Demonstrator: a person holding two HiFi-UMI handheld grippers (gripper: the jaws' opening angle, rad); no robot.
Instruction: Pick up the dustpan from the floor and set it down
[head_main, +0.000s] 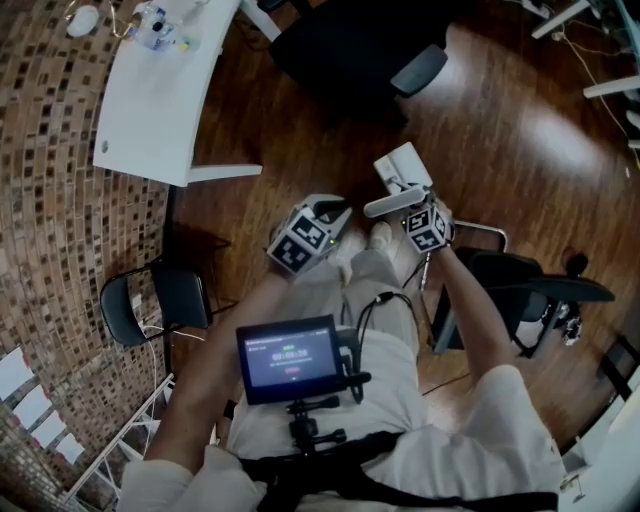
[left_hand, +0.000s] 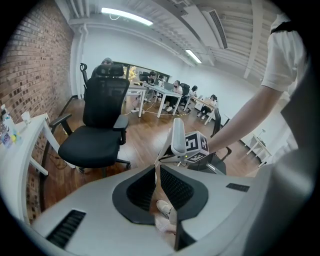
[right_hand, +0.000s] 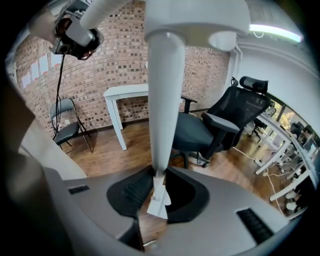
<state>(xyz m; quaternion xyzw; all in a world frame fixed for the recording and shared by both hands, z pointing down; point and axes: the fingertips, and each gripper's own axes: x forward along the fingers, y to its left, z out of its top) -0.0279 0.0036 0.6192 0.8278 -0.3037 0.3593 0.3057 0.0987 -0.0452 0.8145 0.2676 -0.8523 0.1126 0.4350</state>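
- Holding one white dustpan (head_main: 402, 172) by its handle (right_hand: 161, 100), the right tool (right_hand: 159, 189) has its jaws clamped on the handle's narrow end; the pan is raised above the wooden floor (head_main: 500, 130), toward 1 o'clock in the head view.
- Two tools in all: the left tool (left_hand: 157, 186) has its jaws pressed together on nothing, at 9 o'clock of the dustpan.
- One white bench (head_main: 150, 110) at 11 o'clock.
- Three chairs: black office chair (head_main: 350, 50) at 12 o'clock, folding chair (head_main: 150, 300) at 9 o'clock, dark chair (head_main: 540, 290) at 3 o'clock.
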